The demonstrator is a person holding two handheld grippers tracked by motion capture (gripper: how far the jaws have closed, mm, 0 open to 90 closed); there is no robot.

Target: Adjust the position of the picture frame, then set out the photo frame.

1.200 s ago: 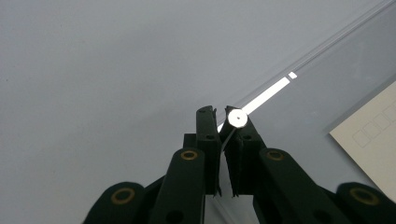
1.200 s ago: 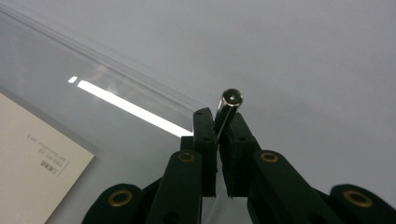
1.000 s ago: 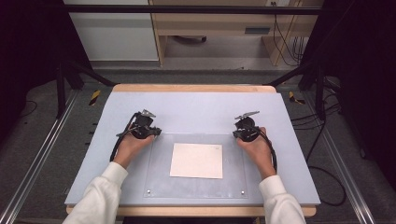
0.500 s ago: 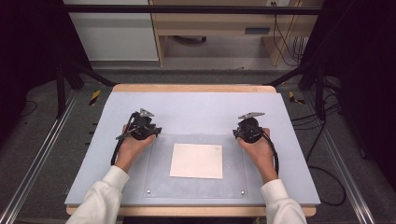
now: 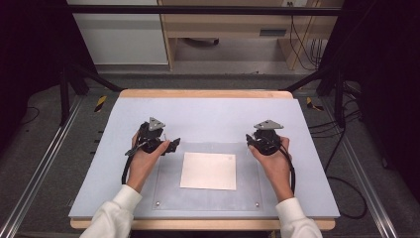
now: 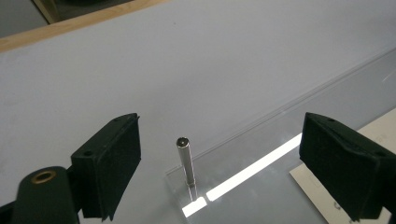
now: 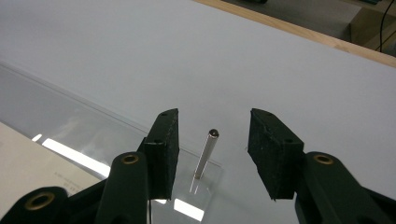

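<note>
A clear acrylic plate [image 5: 168, 186] lies on the grey-blue mat [image 5: 213, 116], and a white paper sheet [image 5: 209, 170] rests on its middle. Thin metal pins stand upright at the plate's far corners. In the left gripper view, the left pin [image 6: 185, 161] rises between the wide-open jaws of my left gripper [image 6: 222, 128], touching neither. In the right gripper view, the right pin [image 7: 207, 154] stands between the jaws of my right gripper [image 7: 214, 119], which is open more narrowly. From above, the left gripper [image 5: 166, 142] and right gripper [image 5: 257, 141] sit at those two corners.
Two small screws [image 5: 256, 204] mark the plate's near corners. The table's wooden far edge [image 5: 205, 93] runs behind the mat. Cables [image 5: 346, 198] lie on the floor to the right, with metal rails [image 5: 34, 173] at the left.
Both grippers have drifted slightly toward the person, the left one also a little to the right, closing on the plate's far corners.
</note>
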